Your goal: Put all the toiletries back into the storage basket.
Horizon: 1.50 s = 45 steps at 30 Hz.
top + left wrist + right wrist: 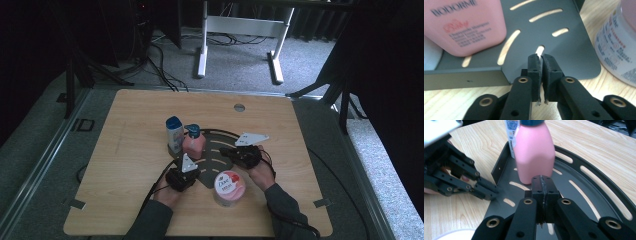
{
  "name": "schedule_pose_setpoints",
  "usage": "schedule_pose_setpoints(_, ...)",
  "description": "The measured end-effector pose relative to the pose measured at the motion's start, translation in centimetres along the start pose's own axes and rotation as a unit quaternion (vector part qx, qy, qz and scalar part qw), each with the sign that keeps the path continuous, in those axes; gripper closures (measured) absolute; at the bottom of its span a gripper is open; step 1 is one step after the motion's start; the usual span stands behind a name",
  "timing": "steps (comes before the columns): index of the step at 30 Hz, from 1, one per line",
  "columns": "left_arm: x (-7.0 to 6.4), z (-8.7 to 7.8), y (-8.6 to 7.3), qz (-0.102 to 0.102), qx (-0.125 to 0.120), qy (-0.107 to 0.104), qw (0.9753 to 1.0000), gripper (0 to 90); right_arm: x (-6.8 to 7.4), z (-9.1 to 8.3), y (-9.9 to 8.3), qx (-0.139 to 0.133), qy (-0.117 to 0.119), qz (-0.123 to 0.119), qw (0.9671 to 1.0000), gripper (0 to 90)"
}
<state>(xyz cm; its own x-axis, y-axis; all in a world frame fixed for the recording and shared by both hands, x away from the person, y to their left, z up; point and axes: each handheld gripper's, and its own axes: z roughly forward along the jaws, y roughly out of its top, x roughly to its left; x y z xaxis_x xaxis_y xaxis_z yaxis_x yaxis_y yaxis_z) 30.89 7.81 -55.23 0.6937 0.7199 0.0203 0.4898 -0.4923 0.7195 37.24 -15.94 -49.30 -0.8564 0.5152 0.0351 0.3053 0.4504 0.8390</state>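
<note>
A dark grey slotted tray (pixel 220 142) lies at the middle of the wooden table. On it stand a pink bottle (pixel 194 143) with a blue cap and, just left of it, a white bottle (pixel 174 133) with a blue cap. My left gripper (pixel 192 174) is shut at the tray's near left corner, its tips (pixel 540 57) over the plate (pixel 574 50), the pink bottle (pixel 466 25) ahead on the left. My right gripper (pixel 228 151) is shut and empty above the tray (pixel 569 171), tips (pixel 543 180) just short of the pink bottle (pixel 534 152). The left gripper (pixel 487 192) shows beside the tray's wall.
A Dove jar (pixel 229 187) with a pink lid stands on the table near the front edge, right of the tray's near end, close to my left gripper (pixel 616 50). A cable hole (pixel 239 107) sits at the table's far side. A white desk frame (pixel 240 30) stands beyond.
</note>
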Motion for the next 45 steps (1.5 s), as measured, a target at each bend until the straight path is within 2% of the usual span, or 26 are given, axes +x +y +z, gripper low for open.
schedule_pose_setpoints(6,-0.2,0.2,-0.1,0.008,-0.005,-0.006,0.9999,89.7,0.5,1.2,0.9,0.005,0.011,-0.017,0.9998,90.0)
schedule_pose_setpoints(15,-0.5,0.2,-0.1,0.04,-0.002,0.002,0.9992,90.0,1.4,3.5,2.0,0.021,0.028,-0.045,0.9984,90.0)
schedule_pose_setpoints(26,-0.1,0.2,-0.2,0.036,-0.006,-0.014,0.9992,90.0,1.9,5.7,3.0,0.052,0.048,-0.066,0.9953,90.0)
schedule_pose_setpoints(29,0.0,0.2,-0.2,0.034,-0.006,-0.017,0.9992,90.0,1.8,6.1,3.1,0.061,0.049,-0.072,0.9943,90.0)
schedule_pose_setpoints(32,0.0,0.3,-0.2,0.038,-0.005,-0.018,0.9991,90.0,1.7,6.6,3.2,0.07,0.041,-0.082,0.9933,90.0)
schedule_pose_setpoints(34,-0.1,0.3,-0.1,0.045,-0.004,-0.013,0.9989,90.0,1.4,6.6,3.2,0.068,0.046,-0.079,0.9934,90.0)
schedule_pose_setpoints(38,0.0,0.3,-0.1,0.042,-0.003,-0.016,0.999,90.0,1.2,6.5,3.2,0.067,0.045,-0.077,0.9937,90.0)
schedule_pose_setpoints(45,0.0,0.3,-0.1,0.042,-0.003,-0.017,0.999,90.0,0.0,6.6,3.1,0.061,0.033,-0.062,0.9957,90.0)
